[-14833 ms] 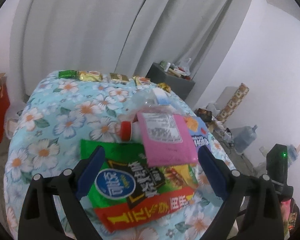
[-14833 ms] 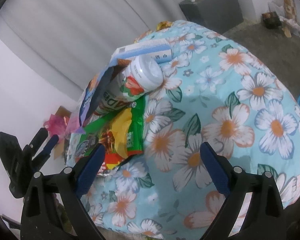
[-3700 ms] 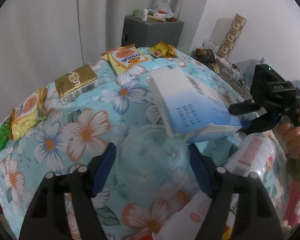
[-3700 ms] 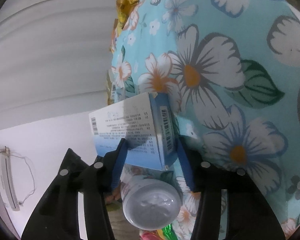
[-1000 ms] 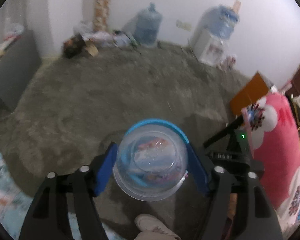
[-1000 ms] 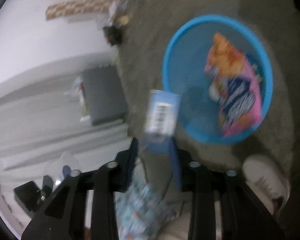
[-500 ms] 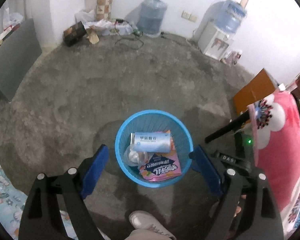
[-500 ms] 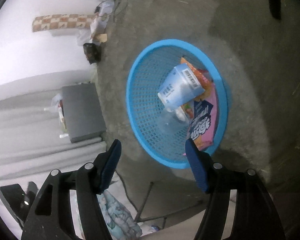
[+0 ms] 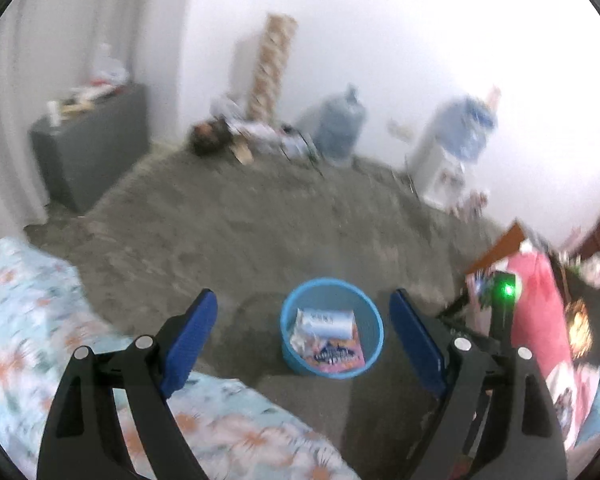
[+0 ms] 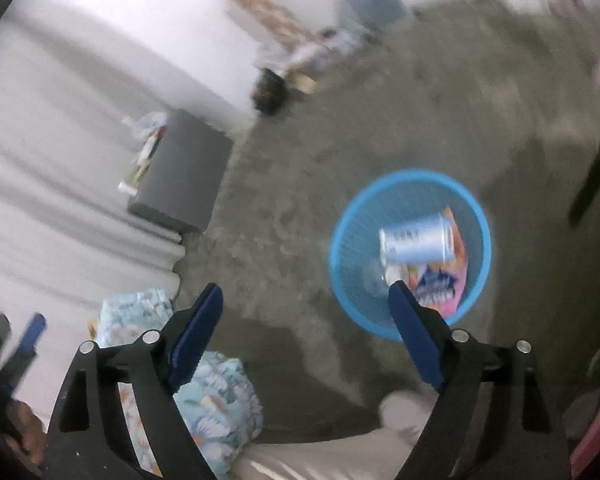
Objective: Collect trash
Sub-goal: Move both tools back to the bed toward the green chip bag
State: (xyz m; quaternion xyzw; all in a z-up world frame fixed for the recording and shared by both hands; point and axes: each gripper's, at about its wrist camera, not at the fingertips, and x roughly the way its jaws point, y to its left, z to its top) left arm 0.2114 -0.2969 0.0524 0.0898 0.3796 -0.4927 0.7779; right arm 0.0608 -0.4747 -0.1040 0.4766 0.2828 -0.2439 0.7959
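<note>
Item: blue mesh wastebasket (image 9: 374, 322), standing on the grey carpeted floor (image 9: 260, 216), lower centre of the left wrist view and right of centre in the right wrist view. Contents visible: a white-and-blue carton (image 10: 416, 245) lying on top, a pink snack packet (image 9: 336, 354) beneath it, an orange wrapper edge (image 10: 456, 236), and what looks like a clear plastic container (image 10: 374, 276) against the left inner wall, though blur leaves that uncertain. Progress, as judged: these pieces are already collected; whether trash remains elsewhere cannot be told, since only a blurred corner of the floral-cloth tabletop (image 9: 32, 320) shows at lower left, with nothing legible on it. Left hand-held gripper (image 9: 302, 342): blue pads spread wide, nothing between them, the wastebasket seen through the gap and well below; its jaws have just been opening a little. Right hand-held gripper (image 10: 306, 334): jaws likewise wide apart and empty, having just been opening markedly; its right pad overlaps the wastebasket's near rim in the picture without touching it. Pose: both point obliquely down at the floor from above, apart from the basket. Surroundings: grey cabinet (image 9: 96, 140) at upper left, water jug (image 9: 340, 128) and dispenser (image 9: 444, 160) against the far white wall, pink bag (image 9: 540, 320) at right edge. A pale trouser leg (image 10: 340, 456) occupies the bottom of the right wrist view.
</note>
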